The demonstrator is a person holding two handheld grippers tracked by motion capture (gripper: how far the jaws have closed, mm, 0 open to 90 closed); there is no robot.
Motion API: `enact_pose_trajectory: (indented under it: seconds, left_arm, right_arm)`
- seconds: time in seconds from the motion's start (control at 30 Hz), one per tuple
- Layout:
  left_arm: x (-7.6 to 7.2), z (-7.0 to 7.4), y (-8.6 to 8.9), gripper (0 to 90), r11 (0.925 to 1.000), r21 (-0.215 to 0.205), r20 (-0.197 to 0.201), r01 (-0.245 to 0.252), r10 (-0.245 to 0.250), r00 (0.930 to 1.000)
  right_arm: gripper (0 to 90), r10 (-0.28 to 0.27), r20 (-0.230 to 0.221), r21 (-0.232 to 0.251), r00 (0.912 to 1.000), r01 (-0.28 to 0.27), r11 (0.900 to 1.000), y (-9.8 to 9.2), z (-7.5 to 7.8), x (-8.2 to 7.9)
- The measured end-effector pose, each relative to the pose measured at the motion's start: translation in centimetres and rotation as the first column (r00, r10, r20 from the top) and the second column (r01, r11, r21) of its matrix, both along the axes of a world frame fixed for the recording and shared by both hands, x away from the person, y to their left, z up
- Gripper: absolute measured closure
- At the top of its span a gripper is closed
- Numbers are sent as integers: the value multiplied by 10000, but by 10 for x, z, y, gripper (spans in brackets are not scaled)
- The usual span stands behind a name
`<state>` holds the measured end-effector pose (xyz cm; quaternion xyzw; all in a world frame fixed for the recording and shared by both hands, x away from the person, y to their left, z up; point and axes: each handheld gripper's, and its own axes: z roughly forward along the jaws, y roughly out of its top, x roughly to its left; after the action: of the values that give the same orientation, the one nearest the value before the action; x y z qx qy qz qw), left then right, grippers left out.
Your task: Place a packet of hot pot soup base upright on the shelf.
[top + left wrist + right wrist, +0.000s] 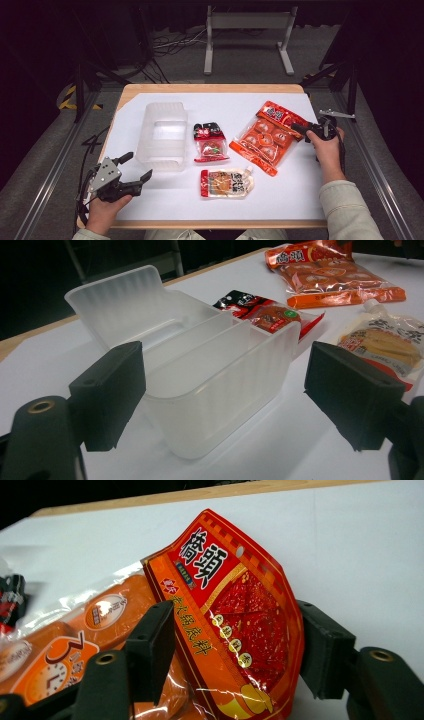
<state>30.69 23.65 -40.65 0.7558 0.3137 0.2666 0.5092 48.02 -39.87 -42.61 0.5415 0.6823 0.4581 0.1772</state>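
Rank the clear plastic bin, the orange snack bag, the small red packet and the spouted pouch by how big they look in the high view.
1. clear plastic bin
2. orange snack bag, nearly as large
3. spouted pouch and small red packet, too alike to rank

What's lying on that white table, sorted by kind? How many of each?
Clear plastic container: 1
Large orange snack bags: 1, the orange bag
Small red-and-black packets: 1, the small packet
Spouted pouches: 1, the spouted pouch
Total: 4 things, 3 of them food packs.
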Motion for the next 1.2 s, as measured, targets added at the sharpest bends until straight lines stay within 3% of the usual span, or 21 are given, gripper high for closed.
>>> enact_pose_trajectory:
  seconds: [0.13, 0.2, 0.37, 0.43, 0.53, 0.63, 0.77, 0.87, 0.9, 1.0, 1.1, 1.2]
  left_arm:
    - [-1, 0, 0, 177, 10000, -41, 33, -10, 10, 10000]
    - [-2, 1, 1, 177, 10000, -23, 48, -37, 37, 10000]
    - [-4, 1, 2, 180, 10000, -29, 73, -77, 77, 9999]
    - [-4, 1, 2, 180, 10000, -26, 70, -66, 66, 10000]
    - [-4, 1, 1, 191, 10000, -32, 66, 54, -54, 10000]
    - [-5, 1, 0, 206, 9998, 14, 115, 191, -191, 9998]
    - [-5, 1, 0, 211, 9997, -24, 182, 250, -250, 9995]
    - [-5, 2, -1, 208, 9996, -41, 203, 280, -280, 9994]
    - [-6, 2, -1, 207, 9996, -54, 216, 274, -272, 9994]
    - [-6, 2, -2, 204, 9994, -94, 175, 337, -335, 9993]
    - [-7, 3, -3, 203, 9991, -116, 148, 397, -395, 9991]
    - [-7, 3, -5, 203, 9989, -160, 138, 443, -441, 9989]
  right_arm:
    - [503, 125, 112, -258, 9999, -122, 9996, 0, 2, -2]
    - [599, 155, 166, -724, 9997, -143, 9973, 2, 6, -4]
    - [653, 399, 362, -1502, 9985, -340, 9881, 6, 8, -4]
    - [649, 493, 337, -1437, 9982, -440, 9886, 7, 6, -3]
    - [621, 847, -323, -719, 9959, -868, 9936, 6, -2, 3]
    - [591, 1093, -684, -1123, 9917, -1165, 9868, 12, -5, 6]
    - [605, 987, -761, -1200, 9922, -1074, 9869, 13, -6, 9]
    - [687, 685, -792, -1274, 9945, -782, 9888, 11, -7, 10]
    - [717, 616, -769, -1405, 9951, -720, 9875, 11, -8, 10]
    - [778, 470, -495, -2344, 9977, -574, 9704, 15, -7, 12]
    - [812, 462, -424, -2416, 9980, -551, 9688, 13, -8, 13]
    - [835, 415, -476, -1726, 9980, -491, 9838, 7, -10, 14]
